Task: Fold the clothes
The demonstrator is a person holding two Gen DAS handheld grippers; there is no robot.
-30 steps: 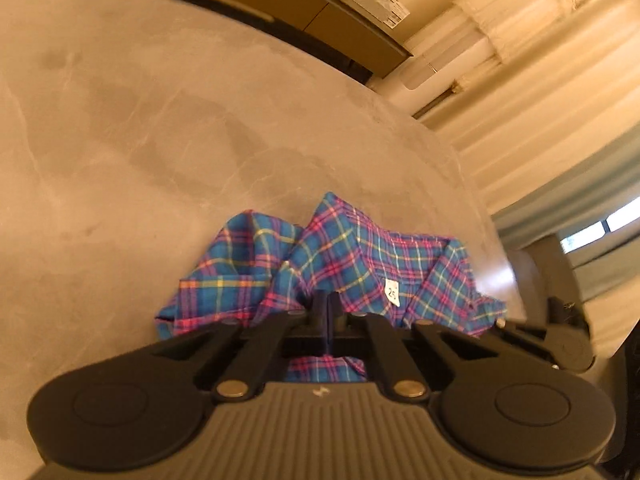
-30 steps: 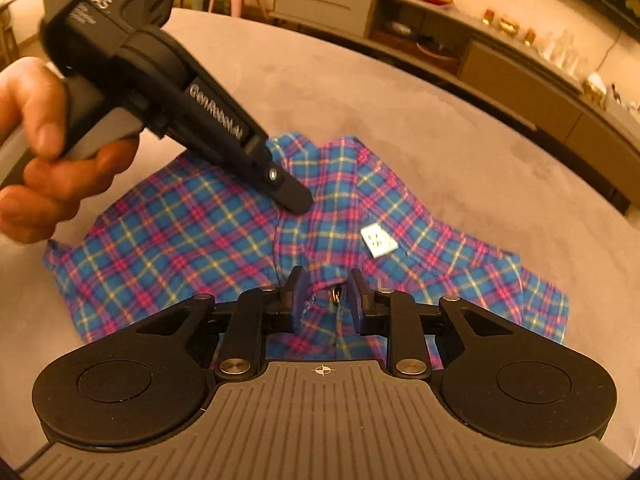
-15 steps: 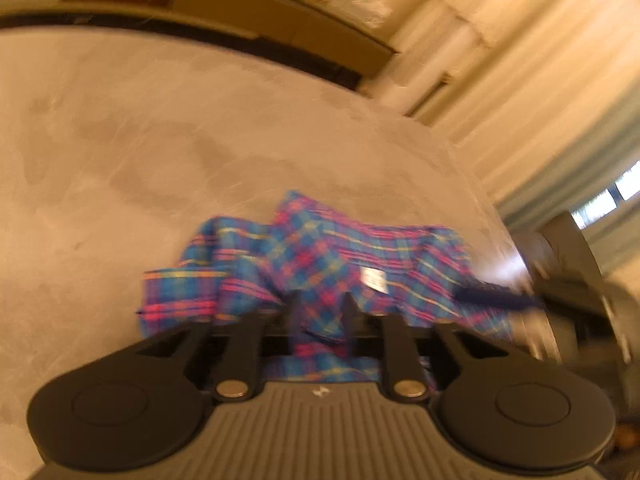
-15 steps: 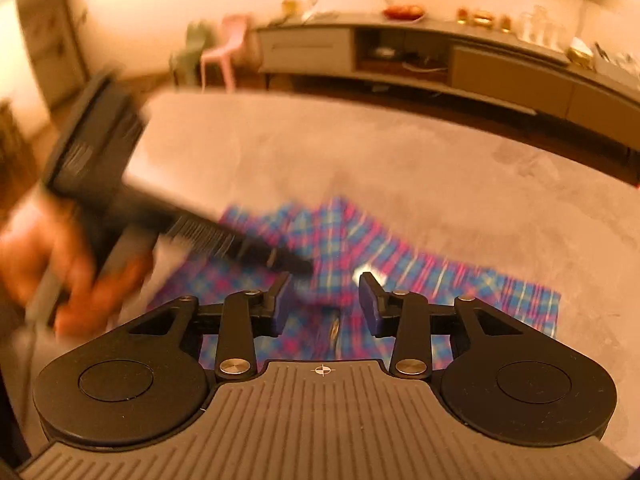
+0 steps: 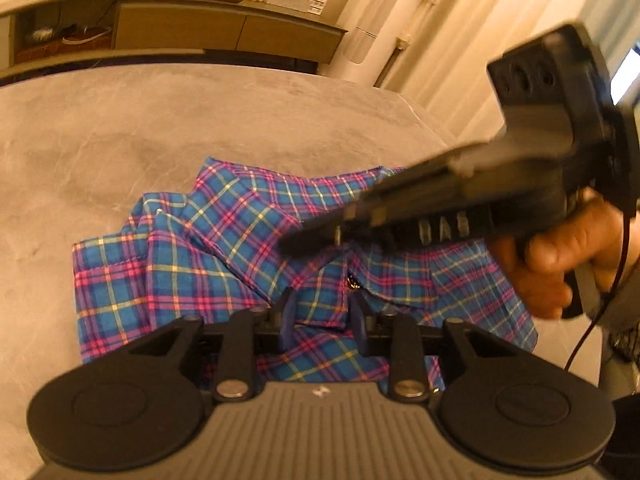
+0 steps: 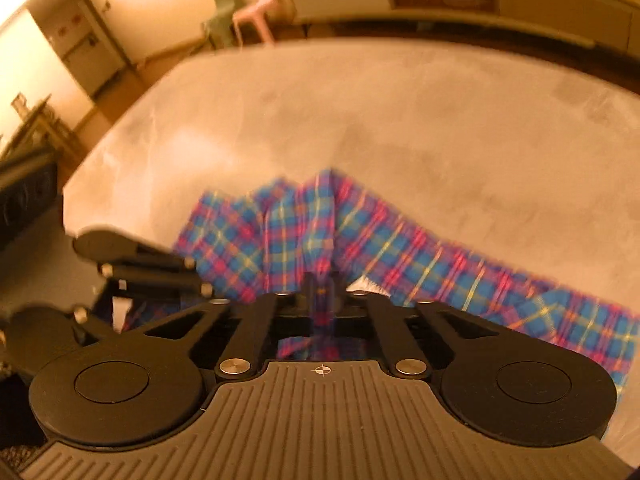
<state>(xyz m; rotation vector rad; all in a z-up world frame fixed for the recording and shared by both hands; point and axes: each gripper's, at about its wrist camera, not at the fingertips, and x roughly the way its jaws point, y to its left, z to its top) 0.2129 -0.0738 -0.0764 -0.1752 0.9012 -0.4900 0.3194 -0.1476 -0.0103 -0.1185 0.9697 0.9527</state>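
Crumpled blue, pink and yellow plaid cotton shirt (image 5: 256, 264) lies bunched on the grey marbled stone tabletop (image 5: 120, 140), toward the near edge, with bare stone beyond it out to the far edge. Collar area faces up; several loose ridges and overlapping layers.

Left tool (image 5: 322, 312): jaws parted, a raised fold of the plaid standing between them. Pads do not look to be pressing it. Released, then, not gripping.

Right tool (image 6: 320, 286): jaws clenched together on a thin ridge of the shirt cloth near the collar. From the left wrist view the same tool comes in from the right edge side, held by a hand (image 5: 556, 256), tip blurred over the shirt's middle.

Risks as judged from here:
- Right tool's pinch looks shallow, and may take more than one layer. A lift could drag the whole bundle instead of one panel, or the cloth could slip out.
- Left tool has nothing secured. If the right pulls alone, the shirt slides across the smooth stone rather than spreading.
- The two tools sit close over the same spot; a collision or a snag on the trailing black cable (image 5: 580, 344) is possible.
- Shirt is near the tabletop's near edge; a sideways tug could take part of it over.
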